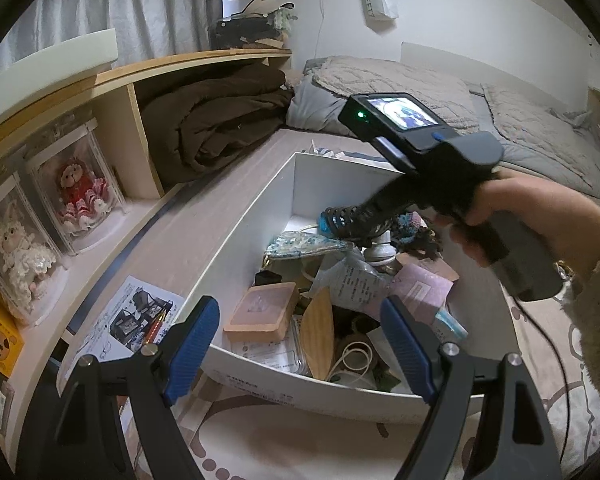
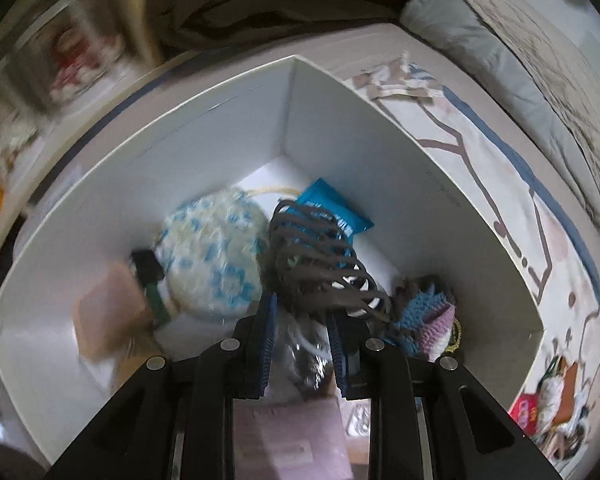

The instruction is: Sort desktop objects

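Protruding from the right gripper [image 2: 300, 344] tips: hair claw [image 2: 320, 268].

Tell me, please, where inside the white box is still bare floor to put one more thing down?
Bare floor shows only at the far corner of the white box, behind the blue-and-white crocheted pouch and the blue packet. The near half, around the cork block and papers, is crowded.

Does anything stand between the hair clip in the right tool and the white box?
Nothing visible. The hair clip hangs at the right tool over the open white box, above loose items.
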A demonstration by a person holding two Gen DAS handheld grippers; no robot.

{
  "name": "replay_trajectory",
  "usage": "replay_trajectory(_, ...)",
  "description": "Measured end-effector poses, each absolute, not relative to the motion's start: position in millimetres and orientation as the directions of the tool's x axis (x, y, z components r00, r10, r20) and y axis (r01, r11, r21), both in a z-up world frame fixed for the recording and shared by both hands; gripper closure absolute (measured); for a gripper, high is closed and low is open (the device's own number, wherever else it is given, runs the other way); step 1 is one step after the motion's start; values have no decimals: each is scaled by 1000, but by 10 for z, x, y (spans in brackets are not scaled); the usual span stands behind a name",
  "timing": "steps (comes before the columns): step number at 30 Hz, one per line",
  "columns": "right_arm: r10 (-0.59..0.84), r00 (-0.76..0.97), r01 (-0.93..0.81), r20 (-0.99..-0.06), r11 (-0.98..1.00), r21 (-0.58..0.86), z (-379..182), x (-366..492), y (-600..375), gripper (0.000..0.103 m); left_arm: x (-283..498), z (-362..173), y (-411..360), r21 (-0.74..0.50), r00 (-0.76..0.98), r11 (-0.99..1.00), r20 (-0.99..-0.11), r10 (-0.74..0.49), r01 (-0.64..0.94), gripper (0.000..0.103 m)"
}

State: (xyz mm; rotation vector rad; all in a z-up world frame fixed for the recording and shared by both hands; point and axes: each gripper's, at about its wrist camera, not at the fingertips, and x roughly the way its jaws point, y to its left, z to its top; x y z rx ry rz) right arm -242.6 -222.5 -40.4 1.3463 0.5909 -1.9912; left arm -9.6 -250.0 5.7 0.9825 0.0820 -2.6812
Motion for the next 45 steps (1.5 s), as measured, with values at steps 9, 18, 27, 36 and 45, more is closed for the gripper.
replay_trajectory(9, -271, -425, 741, -864, -652, -160, -394, -2324, -2334, 97, -68, 37, -2545, 34, -724, -956, -645, -243, 290, 20)
replay_trajectory(18, -322, -524, 760, -789, -595, -261, -171, -2222, -2501, 98, -88, 31, -2535, 32, -722, -957, -650, -238, 287, 20)
replay_trajectory(27, -376, -447, 786, -812, -598, -155, -258, -2271, -2759, 98, -75, 10, -2595, 28, -715, -952, -654, -248, 305, 20)
replay_trajectory(36, -354, -407, 762, -842, -640, -99, -449, -2450, -2848, 97, -60, 8, -2624, 27, -716, -950, -652, -252, 310, 20)
replay_trajectory(45, -429, -361, 780, -828, -625, -16, -213, -2423, -2607, 17, -22, 15, -2678, 5, -720, -948, -650, -245, 319, 20)
